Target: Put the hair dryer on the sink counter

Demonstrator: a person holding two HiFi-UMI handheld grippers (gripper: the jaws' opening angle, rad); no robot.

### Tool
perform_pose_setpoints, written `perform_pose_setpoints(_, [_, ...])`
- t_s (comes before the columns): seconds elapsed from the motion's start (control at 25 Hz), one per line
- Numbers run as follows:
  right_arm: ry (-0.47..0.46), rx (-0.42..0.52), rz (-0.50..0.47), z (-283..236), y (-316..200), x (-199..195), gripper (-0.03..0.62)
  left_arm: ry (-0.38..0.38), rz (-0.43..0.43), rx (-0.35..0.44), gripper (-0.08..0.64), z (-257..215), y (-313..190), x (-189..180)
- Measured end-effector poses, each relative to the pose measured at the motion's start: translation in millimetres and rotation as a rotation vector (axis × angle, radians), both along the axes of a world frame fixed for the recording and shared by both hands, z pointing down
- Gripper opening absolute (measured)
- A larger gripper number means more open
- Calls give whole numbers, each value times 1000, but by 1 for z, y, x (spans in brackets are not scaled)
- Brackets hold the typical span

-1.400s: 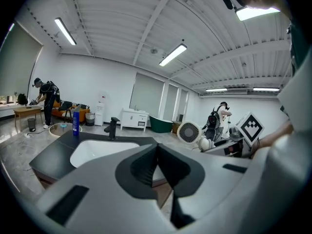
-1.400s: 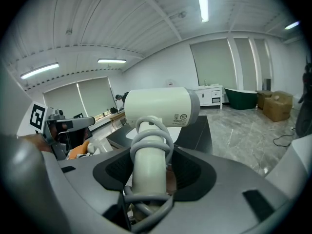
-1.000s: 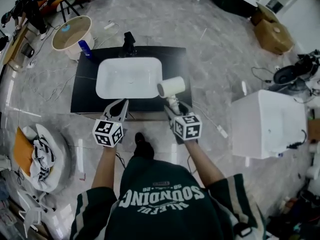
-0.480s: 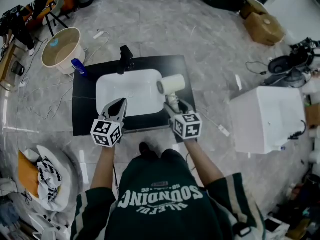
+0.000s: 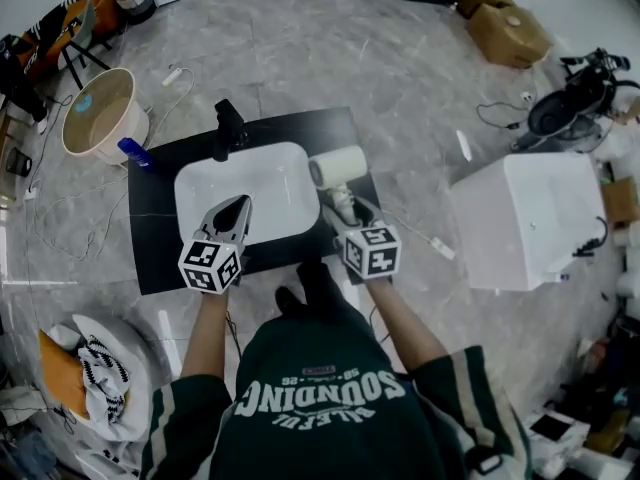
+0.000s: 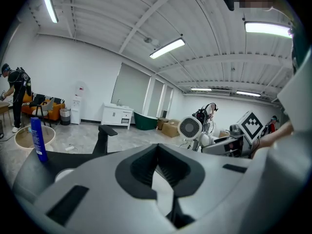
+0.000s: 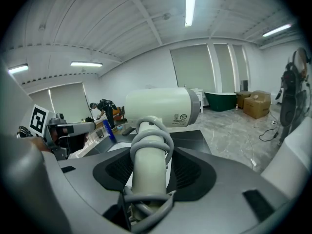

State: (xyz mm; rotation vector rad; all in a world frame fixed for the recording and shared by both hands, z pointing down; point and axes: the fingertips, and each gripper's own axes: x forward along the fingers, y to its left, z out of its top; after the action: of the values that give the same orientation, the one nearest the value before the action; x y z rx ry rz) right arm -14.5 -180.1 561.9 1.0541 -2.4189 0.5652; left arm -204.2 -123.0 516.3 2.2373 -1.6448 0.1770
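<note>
We have closed in on the worktop [image 5: 160, 258]. The right gripper [image 5: 345, 211] has its jaws clamped on the dryer [image 5: 338, 166], carried over the worktop's 3 o'clock edge. The left gripper [image 5: 232, 208] has its jaws together, empty. Next we lower and release.

- Basin [image 5: 270, 183] is set in the counter [image 5: 150, 258], at 12 o'clock from the person.
- Faucet [image 5: 228, 128] is on the counter behind the basin, at 11.
- Bottle [image 5: 133, 153] is at the counter's far-left corner, at 10 o'clock, with the tub [image 5: 95, 113] on the floor just beyond.
- Left gripper [image 5: 235, 206] is over the basin's near edge.
- Right gripper [image 5: 345, 208] is at 1 o'clock, with the dryer [image 5: 338, 166] in its jaws above the counter's right strip, beside the basin.
- Cabinet [image 5: 525, 218] is on the floor at 3 o'clock, well apart from the counter.
</note>
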Motion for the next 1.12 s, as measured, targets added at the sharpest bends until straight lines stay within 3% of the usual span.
perform_pose_setpoints(0.6, [21,-2,60,11,-53,12,233,-2,29,-29,2,6,-55,4])
perform_pose_setpoints(1.12, [83,-121,93,68,-44,31,233,26,61,-109,2,40,-70,20])
